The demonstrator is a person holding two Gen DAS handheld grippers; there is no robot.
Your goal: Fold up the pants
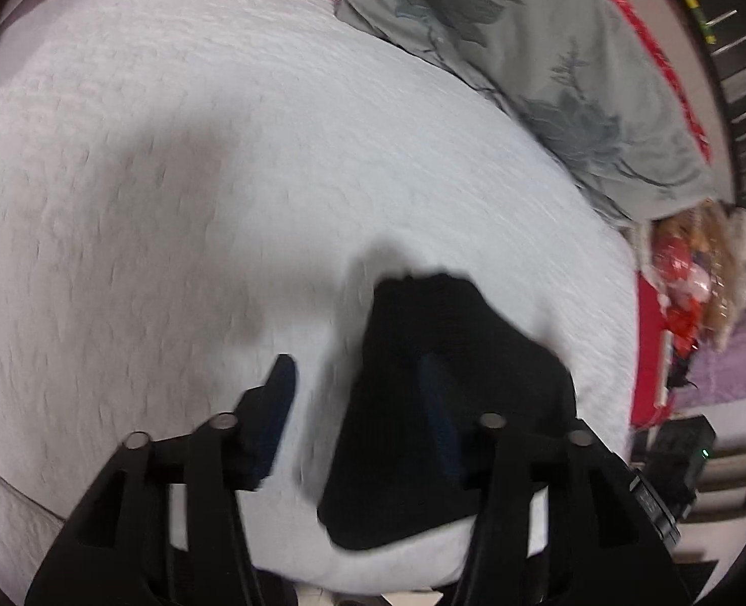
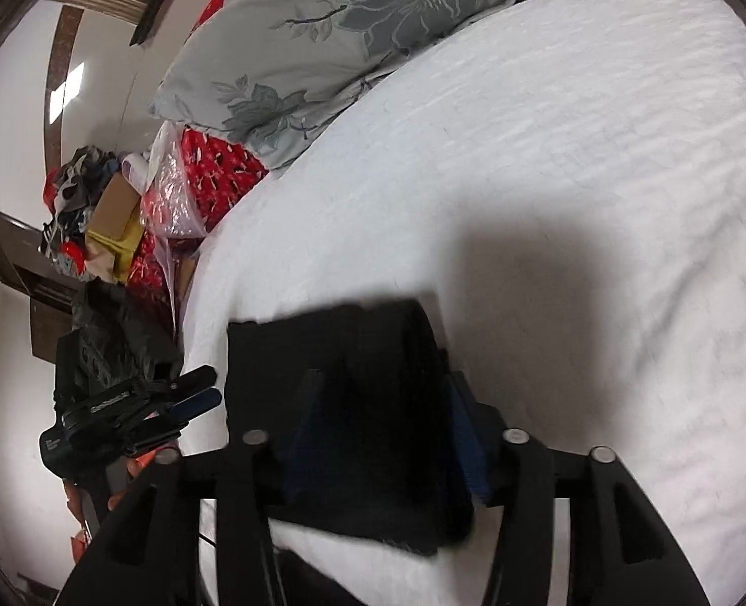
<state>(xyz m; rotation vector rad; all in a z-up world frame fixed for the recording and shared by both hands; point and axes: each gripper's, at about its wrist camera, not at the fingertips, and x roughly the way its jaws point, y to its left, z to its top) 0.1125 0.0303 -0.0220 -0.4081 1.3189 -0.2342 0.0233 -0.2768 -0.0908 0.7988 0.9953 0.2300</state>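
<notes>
Pants: the black pants (image 1: pixel 423 404) (image 2: pixel 352 419) lie folded into a small, thick bundle on the white bedspread (image 1: pixel 196 177) (image 2: pixel 549 202), close to the near edge of the bed.
Left gripper: my left gripper (image 1: pixel 357 394) hangs over the bundle's left edge. One finger (image 1: pixel 277 404) stands over bare bedspread, the other over the black cloth. The jaws stand partly apart and the pads press on nothing. The picture is blurred here.
Right gripper: my right gripper (image 2: pixel 388 414) straddles the bundle, a blue-padded finger (image 2: pixel 466 434) on each side. The jaws are about half apart; I cannot tell whether the pads squeeze the cloth or only stand beside it.
Seen from the right: my left gripper (image 2: pixel 191 394) shows at the bundle's left, just beside the edge of the bed.
Shadow: a dark shadow falls on the bedspread beyond the bundle.
Pillow: a grey pillow with a flower print (image 1: pixel 524 50) (image 2: pixel 347 25) lies at the far side of the bed, well apart from the pants.
Beside the bed: red patterned cloth (image 2: pixel 221 171), a plastic bag (image 2: pixel 170 192) and a cardboard box (image 2: pixel 115 202) are piled there.
</notes>
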